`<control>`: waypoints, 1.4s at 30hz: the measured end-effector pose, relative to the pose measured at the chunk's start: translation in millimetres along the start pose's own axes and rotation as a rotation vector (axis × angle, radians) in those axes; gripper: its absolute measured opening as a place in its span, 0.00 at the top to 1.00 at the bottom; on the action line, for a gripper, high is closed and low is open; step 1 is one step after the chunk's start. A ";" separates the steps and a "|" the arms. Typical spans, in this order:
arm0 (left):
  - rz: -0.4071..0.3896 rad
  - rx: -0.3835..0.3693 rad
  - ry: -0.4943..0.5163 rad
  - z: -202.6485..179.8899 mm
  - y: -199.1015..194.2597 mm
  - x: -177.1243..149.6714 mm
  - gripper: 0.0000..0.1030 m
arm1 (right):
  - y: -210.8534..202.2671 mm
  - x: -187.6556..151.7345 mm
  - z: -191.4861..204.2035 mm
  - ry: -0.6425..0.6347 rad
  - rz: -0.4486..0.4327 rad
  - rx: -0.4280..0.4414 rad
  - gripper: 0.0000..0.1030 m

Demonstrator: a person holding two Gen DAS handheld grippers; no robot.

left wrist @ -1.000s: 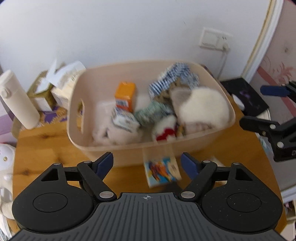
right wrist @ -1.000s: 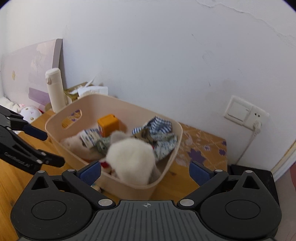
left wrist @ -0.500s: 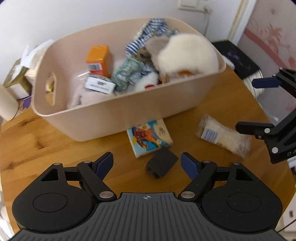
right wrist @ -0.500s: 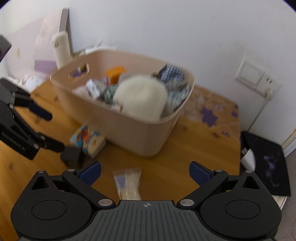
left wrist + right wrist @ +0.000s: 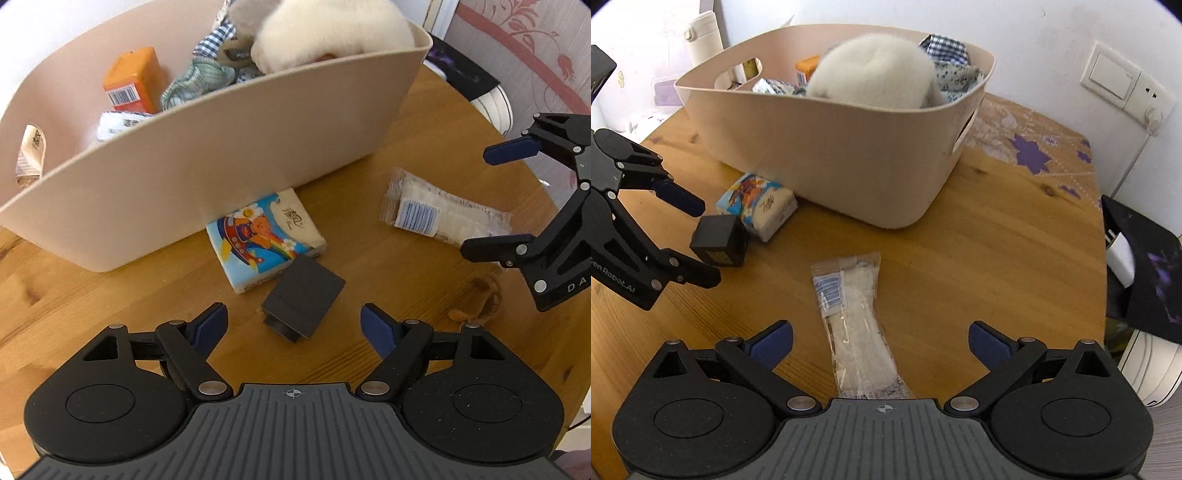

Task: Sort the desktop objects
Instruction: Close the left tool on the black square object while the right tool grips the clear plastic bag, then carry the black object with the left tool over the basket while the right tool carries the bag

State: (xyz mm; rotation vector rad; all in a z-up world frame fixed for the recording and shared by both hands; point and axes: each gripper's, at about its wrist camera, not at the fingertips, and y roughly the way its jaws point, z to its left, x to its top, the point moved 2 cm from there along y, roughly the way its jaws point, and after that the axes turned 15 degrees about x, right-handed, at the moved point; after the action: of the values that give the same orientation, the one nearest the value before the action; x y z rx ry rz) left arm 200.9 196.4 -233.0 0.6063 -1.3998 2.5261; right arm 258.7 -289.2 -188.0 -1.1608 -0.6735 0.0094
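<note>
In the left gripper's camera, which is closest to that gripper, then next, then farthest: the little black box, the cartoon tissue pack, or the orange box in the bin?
From the left gripper:
1. Black box: nearest, lying on the table just ahead of the open gripper.
2. Cartoon tissue pack: next, behind the black box, against the bin's front wall.
3. Orange box: farthest, inside the bin, toward the left.

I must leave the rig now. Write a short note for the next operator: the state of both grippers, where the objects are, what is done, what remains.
Left gripper: open, empty, over the black box.
Right gripper: open, empty, over the clear packet.
Beige bin holds a white plush toy, an orange box and cloths.
Left on the wooden table: black box, tissue pack that touches it, clear packet.
</note>
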 end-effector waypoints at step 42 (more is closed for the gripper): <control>-0.232 -0.011 0.109 28.2 -39.2 -27.5 0.54 | -51.4 -8.4 37.5 -0.015 -0.104 -0.033 0.76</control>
State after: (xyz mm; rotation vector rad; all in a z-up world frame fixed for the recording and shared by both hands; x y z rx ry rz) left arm 246.8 194.5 -201.8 0.5833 -1.2283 2.3306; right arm 216.5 -282.2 -140.1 -1.1573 -0.7492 -0.0818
